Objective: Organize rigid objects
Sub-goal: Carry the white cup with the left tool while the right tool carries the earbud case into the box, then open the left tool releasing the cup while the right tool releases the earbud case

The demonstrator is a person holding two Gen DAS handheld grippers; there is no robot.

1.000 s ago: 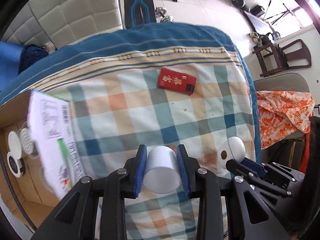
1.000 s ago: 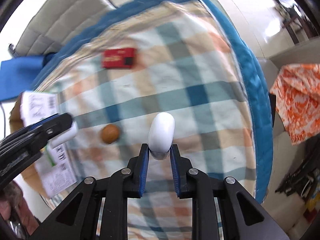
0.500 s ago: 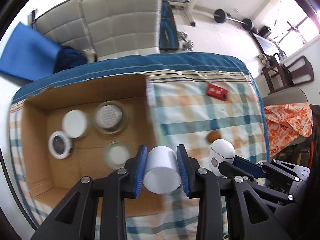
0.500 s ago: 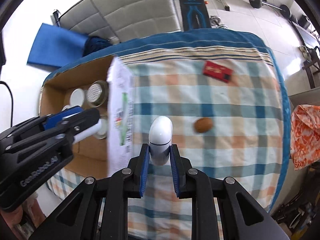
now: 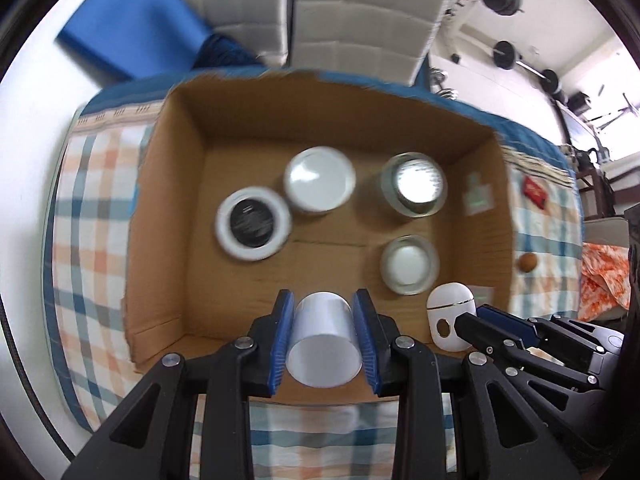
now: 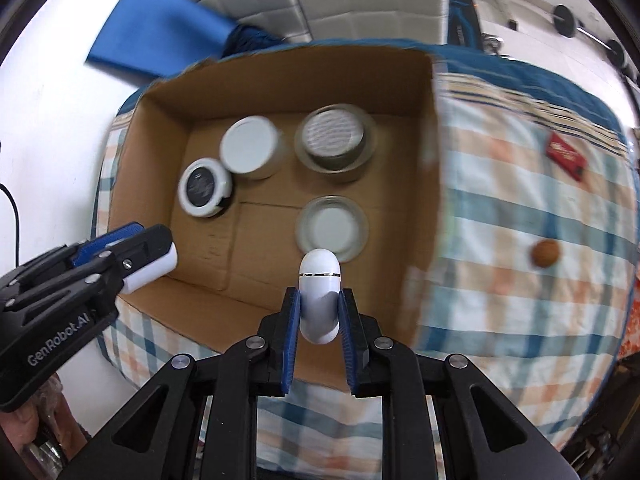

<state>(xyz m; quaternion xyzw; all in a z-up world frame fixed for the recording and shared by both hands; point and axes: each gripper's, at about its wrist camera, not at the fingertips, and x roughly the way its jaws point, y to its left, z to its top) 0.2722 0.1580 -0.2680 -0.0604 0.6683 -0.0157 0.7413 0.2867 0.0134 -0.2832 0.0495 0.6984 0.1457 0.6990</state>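
Over the open cardboard box (image 5: 160,216), the left gripper (image 5: 323,336) is clamped on a white cylinder (image 5: 323,344) at the near wall. Inside stand, left to right, a black-topped white jar (image 5: 253,227), a white-lidded jar (image 5: 319,184), a glass jar with patterned lid (image 5: 414,188) and a glass jar with white lid (image 5: 409,269). The right gripper (image 6: 320,322) pinches a white capsule-shaped device (image 6: 320,300) just near that last jar; on the checked cloth (image 6: 520,320) to the right lie a brown ball (image 6: 545,253) and a red packet (image 6: 566,155).
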